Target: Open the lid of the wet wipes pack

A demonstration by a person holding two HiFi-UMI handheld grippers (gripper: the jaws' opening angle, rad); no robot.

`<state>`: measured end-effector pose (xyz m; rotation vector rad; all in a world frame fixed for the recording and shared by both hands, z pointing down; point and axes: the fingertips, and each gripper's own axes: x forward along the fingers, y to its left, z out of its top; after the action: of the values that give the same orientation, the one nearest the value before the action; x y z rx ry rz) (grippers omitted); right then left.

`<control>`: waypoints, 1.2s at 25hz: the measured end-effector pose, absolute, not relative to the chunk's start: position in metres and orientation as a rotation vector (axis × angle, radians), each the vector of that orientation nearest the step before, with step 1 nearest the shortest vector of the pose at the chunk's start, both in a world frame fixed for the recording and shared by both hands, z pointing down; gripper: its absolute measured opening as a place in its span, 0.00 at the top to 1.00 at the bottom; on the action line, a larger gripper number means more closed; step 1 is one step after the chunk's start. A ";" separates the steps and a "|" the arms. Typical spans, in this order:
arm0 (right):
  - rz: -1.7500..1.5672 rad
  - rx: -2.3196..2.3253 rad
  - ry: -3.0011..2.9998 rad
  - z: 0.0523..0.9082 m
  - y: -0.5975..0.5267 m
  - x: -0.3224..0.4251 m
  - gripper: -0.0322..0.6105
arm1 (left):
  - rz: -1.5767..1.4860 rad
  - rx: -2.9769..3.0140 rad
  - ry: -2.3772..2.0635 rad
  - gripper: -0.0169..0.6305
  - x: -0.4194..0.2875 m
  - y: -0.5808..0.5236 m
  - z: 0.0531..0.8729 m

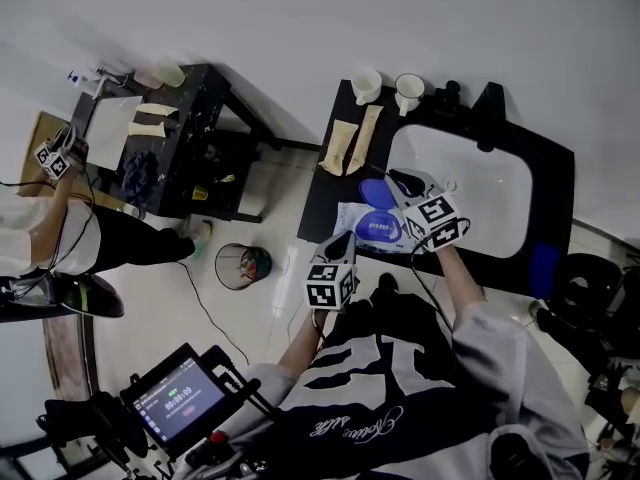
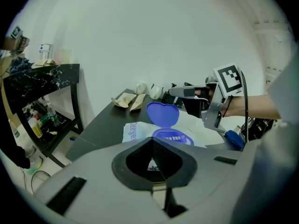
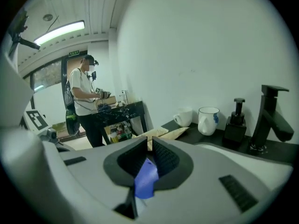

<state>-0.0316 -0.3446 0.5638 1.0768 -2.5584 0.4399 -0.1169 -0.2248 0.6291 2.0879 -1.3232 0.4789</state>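
Observation:
The white wet wipes pack (image 1: 358,220) (image 2: 134,130) lies on the black counter (image 1: 318,203) left of the sink. Its blue lid (image 2: 162,113) (image 1: 374,192) stands raised above the blue oval opening (image 2: 174,136). My right gripper (image 3: 150,142) (image 1: 396,184) reaches in from the sink side, its jaws nearly together with the blue lid (image 3: 145,181) pinched between them. At the pack's near edge my left gripper (image 2: 153,141) (image 1: 345,244) is shut on the pack, white wrapper showing between its jaws.
Two mugs (image 3: 208,120) (image 3: 184,117), a black soap dispenser (image 3: 236,119) and a black faucet (image 3: 272,120) line the counter's back. Beige packets (image 1: 350,143) lie beyond the pack; the white basin (image 1: 470,190) is right. Another person (image 3: 84,101) stands at a black side table.

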 end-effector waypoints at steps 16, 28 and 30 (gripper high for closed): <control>0.535 1.373 -2.836 0.456 -0.246 -0.030 0.95 | 0.151 2.268 -1.428 0.98 -0.114 -0.210 0.508; 0.512 1.461 -2.823 0.441 -0.146 -0.055 0.95 | 0.031 2.403 -1.372 0.98 -0.110 -0.135 0.461; 0.510 1.473 -2.808 0.439 -0.134 -0.053 0.95 | 0.011 2.398 -1.366 0.98 -0.109 -0.126 0.459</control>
<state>-0.0533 -0.1340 0.4394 1.4734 -2.8075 0.5105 -0.1090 -0.1262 0.4588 2.3982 -1.3659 0.0113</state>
